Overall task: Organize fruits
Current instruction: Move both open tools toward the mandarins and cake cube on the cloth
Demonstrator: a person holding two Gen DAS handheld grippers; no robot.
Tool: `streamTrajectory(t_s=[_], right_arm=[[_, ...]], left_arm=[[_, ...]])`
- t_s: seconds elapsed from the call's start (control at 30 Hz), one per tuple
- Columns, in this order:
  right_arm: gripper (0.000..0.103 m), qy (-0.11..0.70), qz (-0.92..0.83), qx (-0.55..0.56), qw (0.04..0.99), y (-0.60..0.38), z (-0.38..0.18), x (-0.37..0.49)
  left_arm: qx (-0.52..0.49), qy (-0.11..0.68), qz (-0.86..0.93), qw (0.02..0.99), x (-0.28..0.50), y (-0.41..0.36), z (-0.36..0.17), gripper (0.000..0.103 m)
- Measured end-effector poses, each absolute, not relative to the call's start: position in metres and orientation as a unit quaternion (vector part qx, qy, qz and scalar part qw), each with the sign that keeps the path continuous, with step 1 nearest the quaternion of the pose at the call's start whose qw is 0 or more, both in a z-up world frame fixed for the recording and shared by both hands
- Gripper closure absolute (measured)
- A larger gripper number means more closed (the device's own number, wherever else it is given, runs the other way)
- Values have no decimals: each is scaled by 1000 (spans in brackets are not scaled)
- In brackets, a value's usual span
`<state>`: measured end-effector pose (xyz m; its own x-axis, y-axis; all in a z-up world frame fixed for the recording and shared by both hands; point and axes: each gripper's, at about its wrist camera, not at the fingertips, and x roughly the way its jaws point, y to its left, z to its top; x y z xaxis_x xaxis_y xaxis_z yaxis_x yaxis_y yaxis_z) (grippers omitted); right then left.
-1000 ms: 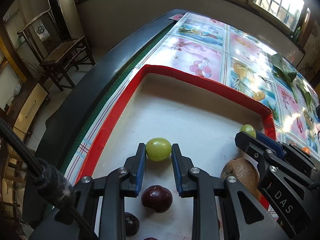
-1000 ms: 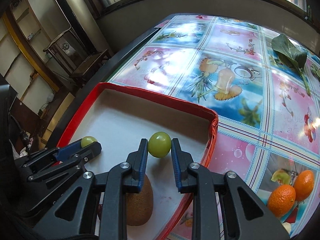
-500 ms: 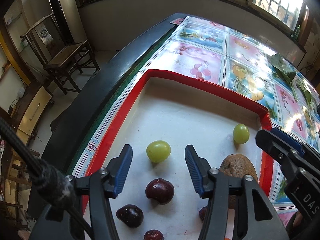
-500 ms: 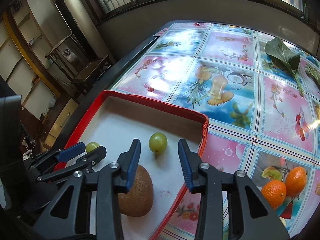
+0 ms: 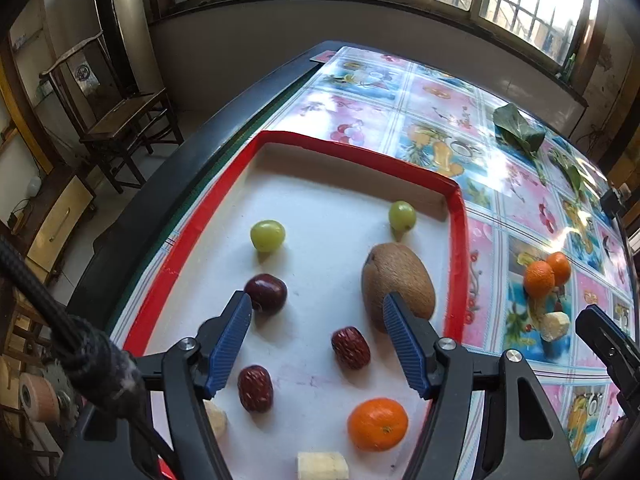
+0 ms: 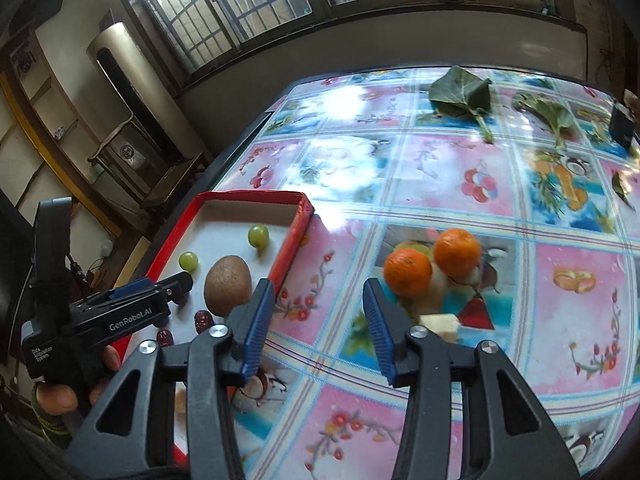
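Note:
A red-rimmed white tray [image 5: 458, 216] holds two green grapes [image 5: 267, 235] [image 5: 402, 215], a kiwi [image 5: 396, 280], a dark cherry [image 5: 266, 293], two red dates [image 5: 350, 347], an orange [image 5: 377, 424] and banana pieces [image 5: 322, 466]. My left gripper [image 5: 316, 338] hangs above the tray; its jaws are opening with nothing between them. My right gripper [image 6: 318, 326] is over the tablecloth right of the tray [image 6: 290, 244], jaws opening and empty. Two oranges [image 6: 408, 272] [image 6: 457, 252] and a banana piece [image 6: 440, 326] lie on the cloth just beyond its right finger.
The table carries a glossy fruit-print cloth [image 6: 480, 184] with green leaves [image 6: 464, 94] at the far side. A wooden chair [image 5: 116, 120] stands on the floor past the table's left edge. A hand [image 6: 60, 398] grips the left gripper's handle.
Both grippers let go of their green grapes, which now rest in the tray. Both pulled back and up; the right one swung right, out over the tablecloth toward the two oranges.

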<state>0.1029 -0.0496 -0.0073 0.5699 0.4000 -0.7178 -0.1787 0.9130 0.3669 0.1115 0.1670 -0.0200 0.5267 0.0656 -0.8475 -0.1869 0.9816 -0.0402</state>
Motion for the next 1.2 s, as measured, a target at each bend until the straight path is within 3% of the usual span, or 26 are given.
streamTrajectory(t_s=[0.57, 1.2], right_arm=[[55, 447, 106, 165, 873, -128, -33, 49], [55, 466, 113, 156, 863, -119, -52, 55]], left_arm=[[-46, 490, 2, 871, 80, 94, -12, 34], [-38, 496, -4, 867, 81, 79, -14, 34]])
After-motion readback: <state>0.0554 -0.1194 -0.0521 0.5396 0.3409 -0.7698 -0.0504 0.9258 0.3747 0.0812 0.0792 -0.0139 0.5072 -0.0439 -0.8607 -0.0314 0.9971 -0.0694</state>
